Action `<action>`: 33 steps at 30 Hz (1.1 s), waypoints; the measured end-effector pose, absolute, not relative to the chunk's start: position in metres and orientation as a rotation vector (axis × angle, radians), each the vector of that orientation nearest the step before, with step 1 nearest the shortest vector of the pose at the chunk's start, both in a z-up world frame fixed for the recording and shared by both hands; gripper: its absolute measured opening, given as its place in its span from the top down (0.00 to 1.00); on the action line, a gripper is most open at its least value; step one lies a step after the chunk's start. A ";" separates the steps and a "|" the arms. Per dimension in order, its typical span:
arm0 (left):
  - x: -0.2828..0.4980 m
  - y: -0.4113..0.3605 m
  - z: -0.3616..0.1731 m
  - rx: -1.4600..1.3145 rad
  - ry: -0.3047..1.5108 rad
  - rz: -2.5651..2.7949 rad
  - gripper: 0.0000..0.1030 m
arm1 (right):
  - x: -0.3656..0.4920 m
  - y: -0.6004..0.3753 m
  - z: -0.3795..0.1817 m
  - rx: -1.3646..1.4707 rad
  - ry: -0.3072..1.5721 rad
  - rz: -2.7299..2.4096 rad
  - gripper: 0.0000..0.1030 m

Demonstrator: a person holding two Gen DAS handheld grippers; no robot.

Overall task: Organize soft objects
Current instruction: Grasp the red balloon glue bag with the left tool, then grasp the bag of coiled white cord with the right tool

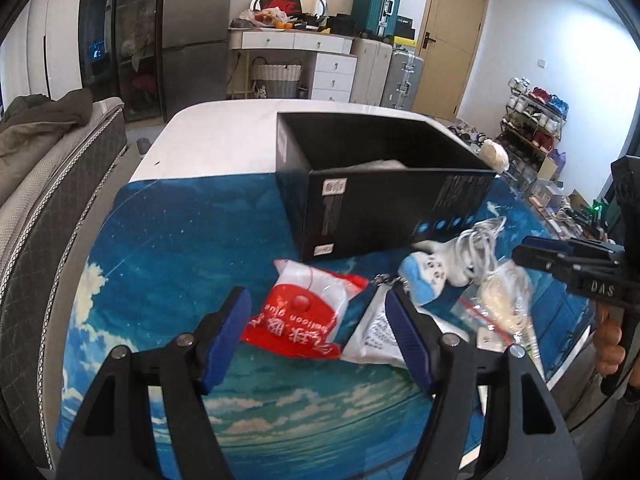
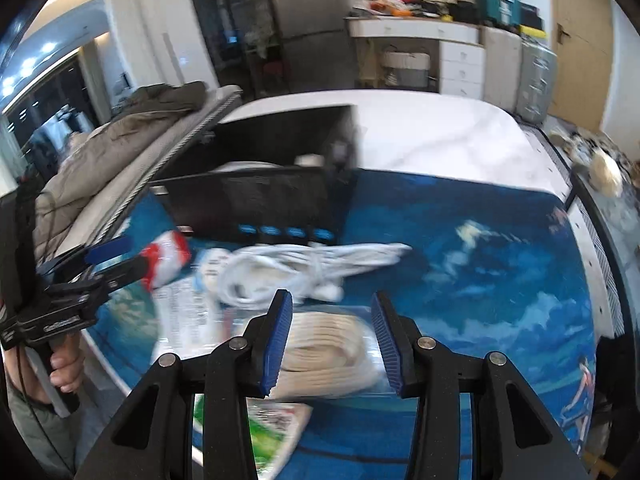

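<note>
On the blue sky-print mat [image 1: 168,240] lies a heap of soft things in front of an open black box [image 1: 380,200]. My left gripper [image 1: 318,312] is open, and a red-and-white plastic bag [image 1: 304,312] lies just beyond and between its blue pads, untouched. Beside the bag are a white packet [image 1: 372,336] and a blue-and-white sock [image 1: 424,280]. My right gripper [image 2: 332,320] is open above a clear bag of cream cord [image 2: 332,344]. A bundled white cable [image 2: 288,276] lies behind that. The black box [image 2: 260,184] holds something white.
A green-and-white packet [image 2: 272,432] lies at the near table edge. A cream fluffy ball [image 2: 606,172] sits at the far right rim. White tabletop [image 1: 224,132] shows behind the box. A mattress with a coat [image 1: 40,148] stands to the left, with drawers and suitcases behind.
</note>
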State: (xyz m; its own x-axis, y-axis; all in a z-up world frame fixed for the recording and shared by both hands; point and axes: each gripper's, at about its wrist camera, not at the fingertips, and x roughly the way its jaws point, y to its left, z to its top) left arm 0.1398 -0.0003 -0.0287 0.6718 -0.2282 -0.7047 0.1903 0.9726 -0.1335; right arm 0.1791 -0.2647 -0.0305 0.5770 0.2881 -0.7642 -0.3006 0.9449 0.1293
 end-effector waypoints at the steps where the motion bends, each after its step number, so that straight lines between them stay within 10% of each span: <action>1: 0.141 -0.001 -0.031 -0.048 0.804 -0.236 0.32 | 0.182 -0.272 -0.035 -0.008 0.898 0.316 0.59; 8: 0.152 -0.003 -0.050 -0.047 0.849 -0.235 0.34 | 0.199 -0.285 -0.052 -0.033 0.933 0.247 0.59; 11: 0.149 0.000 -0.051 -0.072 0.857 -0.255 0.57 | 0.196 -0.289 -0.053 -0.043 0.939 0.246 0.59; 23: 0.120 0.003 -0.045 -0.048 0.882 -0.289 0.56 | 0.141 -0.291 -0.045 -0.031 0.955 0.348 0.59; 28: 0.116 0.007 -0.040 -0.067 0.871 -0.302 0.48 | 0.121 -0.253 -0.034 -0.154 0.914 0.551 0.23; 33: 0.116 0.009 -0.040 -0.072 0.868 -0.293 0.44 | 0.128 -0.234 -0.051 -0.266 0.981 0.552 0.23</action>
